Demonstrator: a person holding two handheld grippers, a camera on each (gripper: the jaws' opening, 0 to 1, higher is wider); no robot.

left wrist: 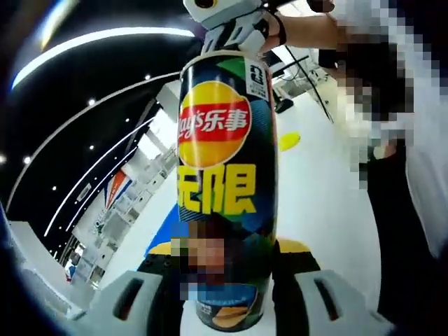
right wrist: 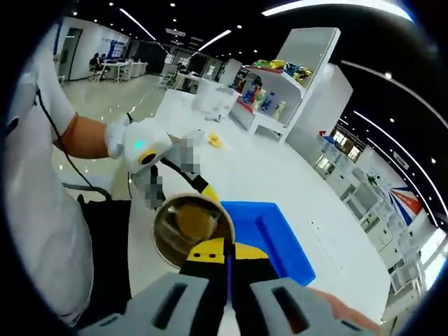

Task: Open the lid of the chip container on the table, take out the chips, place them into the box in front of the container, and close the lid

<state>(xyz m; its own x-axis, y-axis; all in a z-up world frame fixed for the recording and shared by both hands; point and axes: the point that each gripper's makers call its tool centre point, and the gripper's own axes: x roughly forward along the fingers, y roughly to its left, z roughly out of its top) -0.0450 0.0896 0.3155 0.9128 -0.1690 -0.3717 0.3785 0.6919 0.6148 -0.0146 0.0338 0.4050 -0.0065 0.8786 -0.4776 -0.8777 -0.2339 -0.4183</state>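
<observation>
the tall dark cylindrical chip container with the red-and-yellow logo (left wrist: 225, 182) is lifted off the white counter (left wrist: 329, 189), clamped around its lower body between the pale jaws of the left hand-held gripper (left wrist: 227, 301), which is grasping it. in the right gripper view the same container (right wrist: 192, 227) faces the camera mouth-first: the lid is already off, the silvery inner wall shows, and a stack of yellow chips (right wrist: 194, 218) sits inside, apparently not yet drawn out.

the right hand-held gripper (right wrist: 227, 276) has its jaws clenched together, the yellow-and-black tips meeting right at the near rim of the open mouth; a thin edge seems pinched between them, but i cannot tell whether it is a chip, the lid or nothing at all. in the left gripper view that gripper (left wrist: 234, 31) sits at the far top end of the container, touching it.

the blue open plastic box (right wrist: 269, 234) lies on the counter just to the right of and beyond the container's mouth, and as far as can be seen holds nothing yet. a small yellow object (left wrist: 289, 141) lies farther off on the counter.

so, by my reading, opening is done; taking the chips out is in hand or about to begin; placing them in the box and closing the lid remain
</observation>
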